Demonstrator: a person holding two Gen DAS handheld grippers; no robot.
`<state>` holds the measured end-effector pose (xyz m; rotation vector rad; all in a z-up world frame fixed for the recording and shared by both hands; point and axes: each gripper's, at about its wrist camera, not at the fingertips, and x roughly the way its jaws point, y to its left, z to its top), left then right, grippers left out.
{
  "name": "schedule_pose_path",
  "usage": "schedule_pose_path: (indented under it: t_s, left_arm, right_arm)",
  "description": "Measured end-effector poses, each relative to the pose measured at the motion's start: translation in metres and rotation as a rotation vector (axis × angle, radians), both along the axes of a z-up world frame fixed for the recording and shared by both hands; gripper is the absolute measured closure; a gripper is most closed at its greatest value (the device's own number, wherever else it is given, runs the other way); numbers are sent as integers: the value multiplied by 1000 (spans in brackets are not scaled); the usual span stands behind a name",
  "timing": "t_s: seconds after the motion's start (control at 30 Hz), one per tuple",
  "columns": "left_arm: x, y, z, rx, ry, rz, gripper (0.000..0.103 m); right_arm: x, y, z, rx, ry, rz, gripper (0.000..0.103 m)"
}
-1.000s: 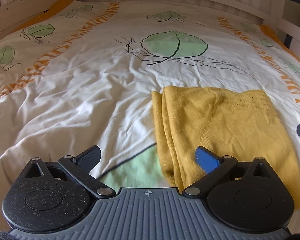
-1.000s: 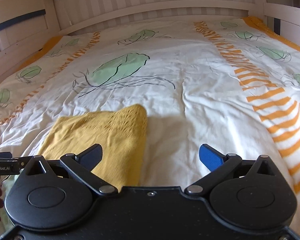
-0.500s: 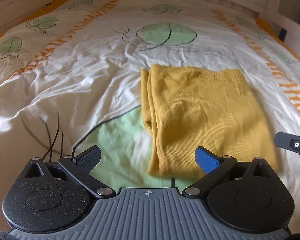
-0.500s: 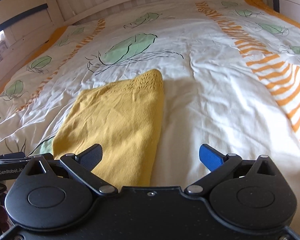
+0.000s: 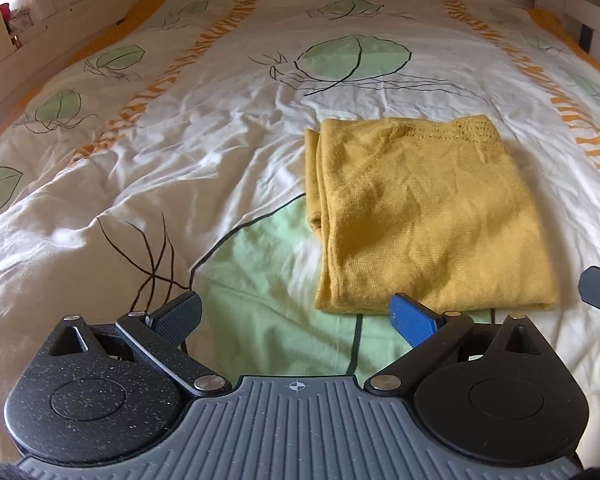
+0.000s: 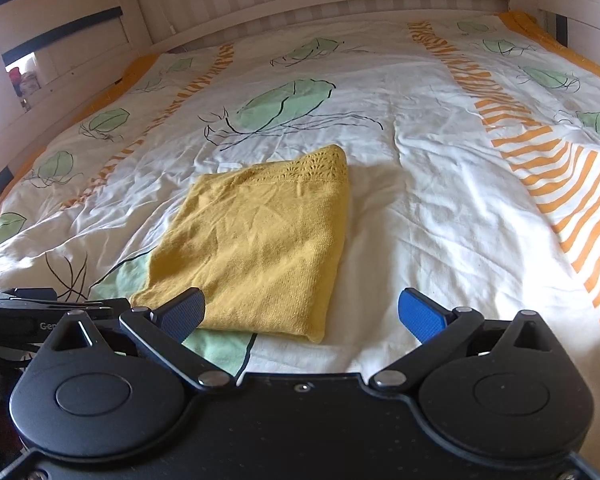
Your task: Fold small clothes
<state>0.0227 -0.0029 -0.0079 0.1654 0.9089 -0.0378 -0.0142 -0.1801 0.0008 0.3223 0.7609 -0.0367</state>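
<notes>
I am holding both claws wide apart and empty: the left gripper (image 5: 296,314) is hovering low in the frame over the green leaf print, and the right gripper (image 6: 302,312) is sitting at the bottom of its own view, gripping nothing. The yellow knit garment (image 5: 424,216) is lying flat on the duvet (image 5: 160,152), right of centre in the left view and centre-left in the right view (image 6: 260,244), already folded into a neat rectangle with its lacy hem at the far end.

I am judging this fold as nearly finished, so the step in hand is either 1 last fold or a clean retreat. If I am folding again, I am aiming each claw at 1 near corner, pinching every layer together, since the left side shows 2 or 3 stacked edges that could slip apart. I am planning to lift low and carry the near edge straight toward the lacy hem, keeping both sides level. The soft duvet is rumpled, so I am pinching shallowly to avoid catching the bedding.
</notes>
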Motion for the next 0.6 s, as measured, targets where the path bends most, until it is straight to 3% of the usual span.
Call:
schedule_pose_path:
  t_s: [0.13, 0.3, 0.6]
  left_arm:
    - [-1, 2, 0, -41, 23, 0, 2]
    - [-1, 4, 0, -50, 32, 5, 2]
    - [-1, 6, 0, -61, 48, 10, 2]
  right_arm:
    - [-4, 2, 4, -34, -3, -25, 1]
    - [-3, 4, 3, -122, 76, -99, 1]
    - [-2, 8, -3, -64, 104, -55, 1]
